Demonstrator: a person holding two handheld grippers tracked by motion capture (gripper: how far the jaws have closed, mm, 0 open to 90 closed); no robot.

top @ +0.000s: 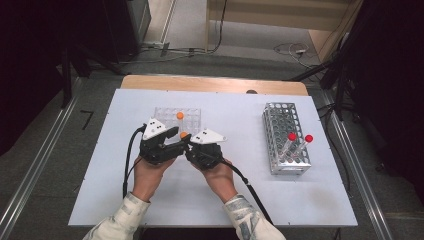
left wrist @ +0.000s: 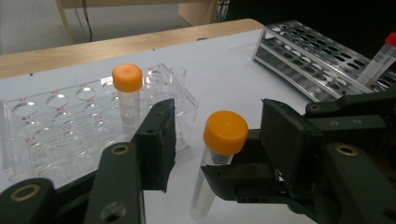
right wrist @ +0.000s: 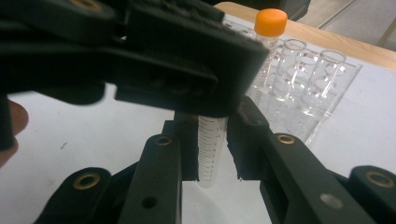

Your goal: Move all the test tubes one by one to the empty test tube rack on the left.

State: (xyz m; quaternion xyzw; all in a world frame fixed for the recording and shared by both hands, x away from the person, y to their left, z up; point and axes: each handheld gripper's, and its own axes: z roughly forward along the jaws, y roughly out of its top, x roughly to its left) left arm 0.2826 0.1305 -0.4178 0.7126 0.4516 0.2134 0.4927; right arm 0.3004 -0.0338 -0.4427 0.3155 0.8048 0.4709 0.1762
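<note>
Orange-capped tube (left wrist: 219, 154) near clear rack (left wrist: 70, 135) edge

Two forearms in pale sleeves reached in from the near edge, hands close together. The right gripper (top: 189, 145) was clamped tight. The left gripper (top: 176, 134) faced it, its jaws standing apart, pressing nothing.

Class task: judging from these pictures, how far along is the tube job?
Done: one orange-capped tube stands in the clear rack.
In hand: the right gripper is shut on a second orange-capped tube, and the left gripper brackets its cap without touching it.
Left, probably: two red-capped tubes stand in the metal rack.
</note>
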